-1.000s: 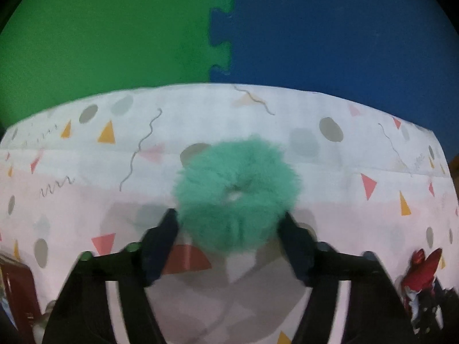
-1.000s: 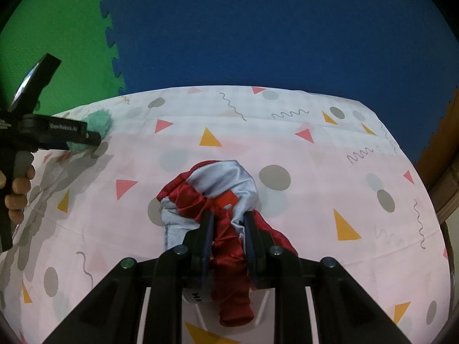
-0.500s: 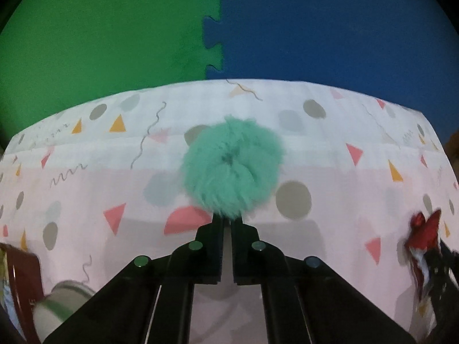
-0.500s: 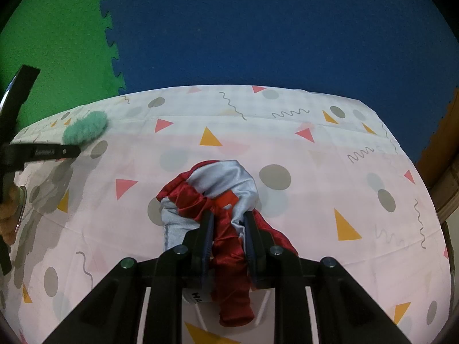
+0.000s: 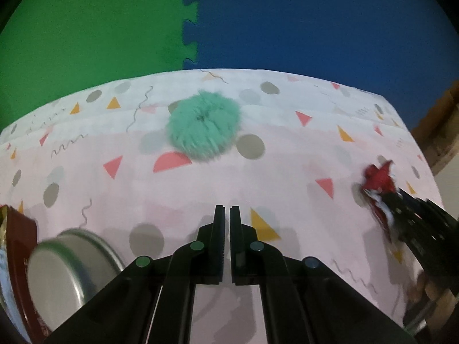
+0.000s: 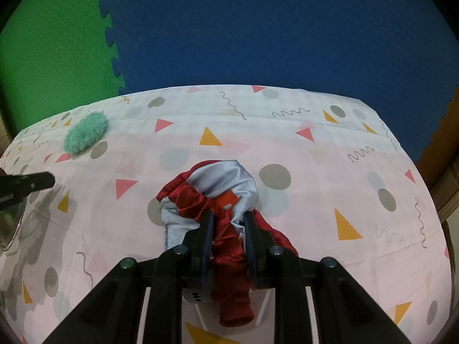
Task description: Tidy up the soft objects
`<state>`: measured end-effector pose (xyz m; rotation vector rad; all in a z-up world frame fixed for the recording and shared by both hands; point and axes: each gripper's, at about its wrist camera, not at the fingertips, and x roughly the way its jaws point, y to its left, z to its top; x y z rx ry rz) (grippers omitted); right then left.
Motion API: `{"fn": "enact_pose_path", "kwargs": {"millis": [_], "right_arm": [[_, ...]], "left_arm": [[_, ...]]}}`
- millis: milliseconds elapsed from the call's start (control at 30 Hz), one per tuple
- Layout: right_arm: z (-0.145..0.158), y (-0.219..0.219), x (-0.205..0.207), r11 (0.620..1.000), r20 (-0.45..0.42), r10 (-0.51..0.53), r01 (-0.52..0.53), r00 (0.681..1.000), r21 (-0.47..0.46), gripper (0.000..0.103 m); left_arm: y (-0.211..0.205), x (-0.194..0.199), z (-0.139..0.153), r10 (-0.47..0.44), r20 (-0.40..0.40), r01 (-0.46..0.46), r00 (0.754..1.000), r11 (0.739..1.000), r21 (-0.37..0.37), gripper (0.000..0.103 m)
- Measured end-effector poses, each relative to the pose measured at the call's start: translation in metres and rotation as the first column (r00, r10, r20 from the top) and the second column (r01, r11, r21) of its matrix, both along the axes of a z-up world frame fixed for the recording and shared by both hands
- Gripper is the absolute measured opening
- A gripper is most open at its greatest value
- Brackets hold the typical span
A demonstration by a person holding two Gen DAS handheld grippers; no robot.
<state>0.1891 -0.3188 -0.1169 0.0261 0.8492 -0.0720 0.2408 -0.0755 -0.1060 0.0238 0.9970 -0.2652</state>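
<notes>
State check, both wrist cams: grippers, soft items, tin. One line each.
left gripper: shut, empty, clear of the scrunchie
right gripper: shut on the red and silver cloth
green furry scrunchie: free, lying flat on the tablecloth
red and silver cloth: bunched, front part resting on the tablecloth, red tail hanging between the fingers
round metal tin: on the table at lower left, blurred; contents not visible

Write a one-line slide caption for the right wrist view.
Right gripper clamps a red and silver satin cloth on the patterned tablecloth; a fluffy green scrunchie lies far left.
</notes>
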Motion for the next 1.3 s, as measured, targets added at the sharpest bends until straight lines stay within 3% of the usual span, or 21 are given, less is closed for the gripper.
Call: {"fn": "enact_pose_path", "kwargs": {"millis": [133,267,367,467,600,700,800,900,933,1067,1300], "right_arm": [[0.000,0.001,0.000,1.000,0.000,0.000,0.000,1.000,-0.004,0.022],[0.000,0.001,0.000,1.000,0.000,0.000,0.000,1.000,-0.002,0.023],[0.000,0.000,0.000,1.000,0.001,0.000,0.000,1.000,0.001,0.023],[0.000,-0.001,0.000,1.000,0.001,0.001,-0.001,1.000,0.015,0.023],[0.000,-0.005,0.000,0.999,0.002,0.002,-0.002,1.000,0.044,0.023],[-0.001,-0.009,0.000,0.998,0.002,0.003,-0.004,1.000,0.068,0.023],[-0.001,-0.010,0.000,0.997,0.003,0.004,-0.004,1.000,0.080,0.023],[-0.001,-0.009,0.000,0.998,0.002,0.004,-0.004,1.000,0.070,0.023],[-0.001,-0.009,0.000,0.998,0.002,0.004,-0.004,1.000,0.068,0.023],[0.000,-0.010,0.000,0.997,0.001,0.005,-0.005,1.000,0.074,0.023],[0.000,-0.009,0.000,0.998,0.000,0.005,-0.005,1.000,0.063,0.023]], "left_arm": [[0.001,-0.014,0.010,-0.027,0.030,0.028,0.999,1.000,-0.006,0.001],[0.002,-0.003,0.020,-0.023,0.058,0.024,0.998,1.000,-0.002,0.002],[0.002,0.021,0.018,0.020,0.036,-0.020,0.999,1.000,0.004,0.015],[0.002,0.044,0.016,0.054,0.041,-0.054,0.998,0.999,0.006,0.042],[-0.002,0.072,0.015,0.071,0.039,-0.071,0.997,0.997,-0.005,0.055],[-0.003,0.091,0.012,0.104,0.042,-0.105,0.994,0.994,0.012,0.056],[-0.003,0.109,0.007,0.123,0.021,-0.123,0.992,0.992,-0.006,0.065],[-0.003,0.124,-0.007,0.151,-0.039,-0.151,0.988,0.988,0.005,0.061],[-0.003,0.125,-0.010,0.151,-0.045,-0.151,0.987,0.988,0.004,0.051],[-0.007,0.119,-0.014,0.128,-0.024,-0.128,0.991,0.991,0.025,0.025],[-0.010,0.094,-0.005,0.087,-0.016,-0.087,0.996,0.996,0.020,0.021]]}}
